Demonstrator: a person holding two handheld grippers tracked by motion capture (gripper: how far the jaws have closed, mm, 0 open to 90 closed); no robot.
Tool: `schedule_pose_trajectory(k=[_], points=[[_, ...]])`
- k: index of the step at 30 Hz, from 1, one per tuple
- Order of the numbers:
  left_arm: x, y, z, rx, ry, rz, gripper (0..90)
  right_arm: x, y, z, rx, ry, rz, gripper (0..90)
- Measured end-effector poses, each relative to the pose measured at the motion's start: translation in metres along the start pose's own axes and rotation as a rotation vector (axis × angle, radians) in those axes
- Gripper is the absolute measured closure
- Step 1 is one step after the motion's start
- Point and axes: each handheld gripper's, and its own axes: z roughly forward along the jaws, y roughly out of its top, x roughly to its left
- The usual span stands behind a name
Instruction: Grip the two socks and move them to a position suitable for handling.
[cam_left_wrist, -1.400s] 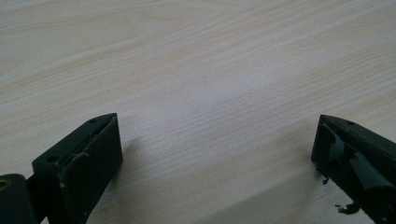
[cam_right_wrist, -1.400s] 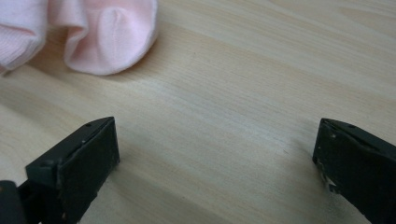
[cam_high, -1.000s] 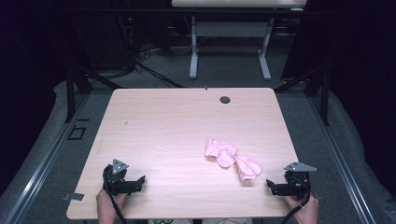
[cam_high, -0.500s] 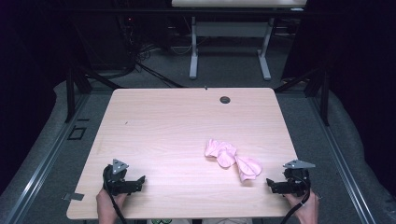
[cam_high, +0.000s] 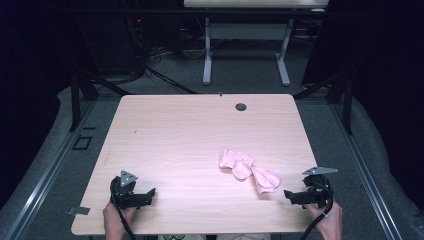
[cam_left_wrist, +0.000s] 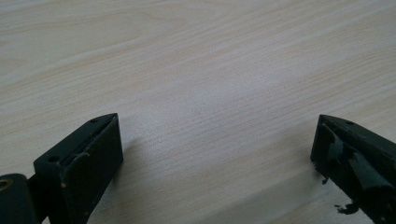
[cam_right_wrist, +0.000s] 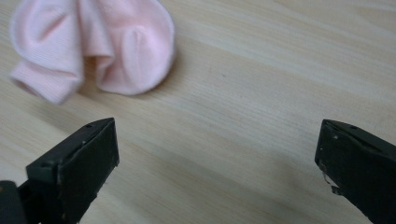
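On the table (cam_high: 175, 135), a pink cloth (cam_high: 249, 170) lies crumpled near the right gripper (cam_high: 291, 195); both it and the left gripper (cam_high: 148, 195) gape wide, empty. Looks like reaching comes next.

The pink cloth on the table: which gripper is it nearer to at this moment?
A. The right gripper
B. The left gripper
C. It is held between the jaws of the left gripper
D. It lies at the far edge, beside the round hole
A. In the high view the pink cloth lies on the table's right half, close to the right gripper, while the left gripper is far off across bare wood.
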Motion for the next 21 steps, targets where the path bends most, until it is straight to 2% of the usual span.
schedule_pose_trajectory(k=[5,6,13,14,16,21], points=[[0.0,0.0,0.0,0.0,0.0,0.0,2.0,0.009,0.013,-0.007,0.001,0.029,-0.017,0.0],[0.0,0.0,0.0,0.0,0.0,0.001,2.0,0.014,0.021,-0.01,0.003,0.041,-0.042,0.0],[0.0,0.0,0.0,0.0,0.0,0.002,2.1,0.032,0.045,-0.009,0.005,0.075,-0.09,0.0],[0.0,0.0,0.0,0.0,0.0,0.002,2.1,0.04,0.053,-0.005,0.017,0.088,-0.106,0.8],[0.0,0.0,0.0,-0.002,0.001,0.003,2.3,0.046,0.059,0.0,0.03,0.096,-0.121,2.6],[0.0,0.0,0.0,-0.002,0.001,0.003,2.4,0.054,0.069,0.013,0.073,0.105,-0.147,5.5]])
